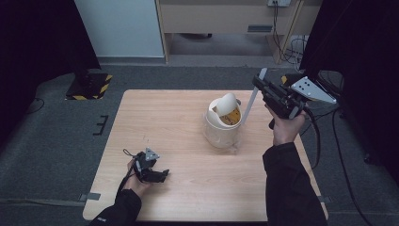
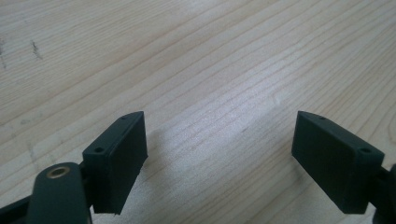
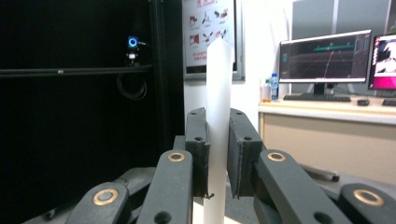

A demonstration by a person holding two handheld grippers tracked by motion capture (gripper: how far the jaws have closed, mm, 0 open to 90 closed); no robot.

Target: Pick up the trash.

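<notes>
- High view: a small white bin point(image 1: 222, 123) with a swing lid stands on the wooden table point(image 1: 188, 188), a bit right of the middle. The right gripper point(image 1: 261, 84) is up in the air at about 2 o'clock from the bin. It pinches a long white strip point(image 1: 250, 107). The strip hangs from the jaws down toward 7 o'clock, and its low end reaches the right side of the bin.
- High view: the left gripper point(image 1: 162, 176) sits low over the table at about 8 o'clock from the bin, well apart from it. It points toward 3 o'clock and is far from the strip.
- Left gripper view: the two black jaws stand wide apart. Nothing is between them. Bare wood lies under them.
- Right gripper view: the jaws are squeezed tight on the white strip point(image 3: 218, 116). The strip stands straight up between the pads toward 12 o'clock and also pokes out below them. Behind it, at about 2 o'clock, a desk point(image 3: 327, 112) holds a computer screen point(image 3: 324, 58).
</notes>
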